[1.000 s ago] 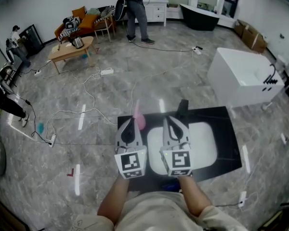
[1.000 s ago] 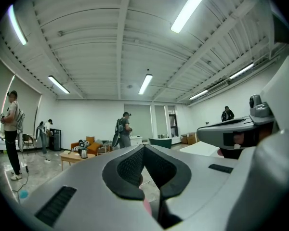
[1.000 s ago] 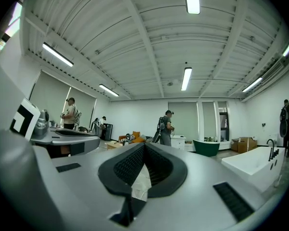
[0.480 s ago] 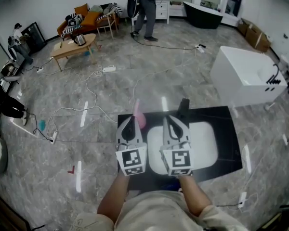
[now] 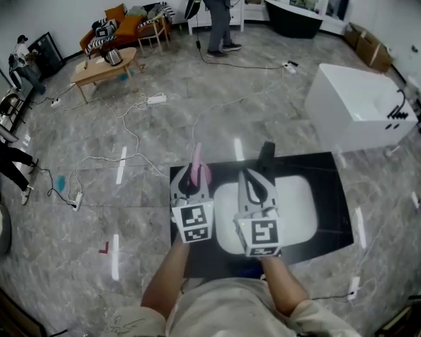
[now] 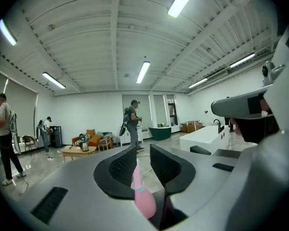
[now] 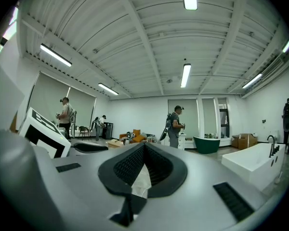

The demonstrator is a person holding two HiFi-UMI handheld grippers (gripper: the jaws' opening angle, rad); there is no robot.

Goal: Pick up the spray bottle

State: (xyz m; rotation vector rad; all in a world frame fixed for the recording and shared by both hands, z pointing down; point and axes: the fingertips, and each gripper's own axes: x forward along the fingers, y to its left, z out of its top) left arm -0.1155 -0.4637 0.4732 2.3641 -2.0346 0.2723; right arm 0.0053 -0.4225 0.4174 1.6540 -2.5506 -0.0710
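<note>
The person's forearms point(image 5: 172, 276) are reaching forward over a dark surface point(image 5: 333, 188). The left tool point(image 5: 189, 179) is tilting slightly down, released: its jaws have just been opening, and the pink spray bottle point(image 5: 198, 161) is standing upright between them, with a gap showing beside its thin neck. The bottle is sitting at the far left corner of the surface, just left of a white sink point(image 5: 298, 206). The right tool point(image 5: 252, 181) is hovering level over the sink, clenched, its tips meeting on nothing. Farther off, cables point(image 5: 140, 111) are trailing across the grey floor point(image 5: 91, 188). A white bathtub point(image 5: 351, 107) is standing at the right, a low wooden table point(image 5: 105, 69) at the far left, and a person point(image 5: 217, 9) by the far wall.
</note>
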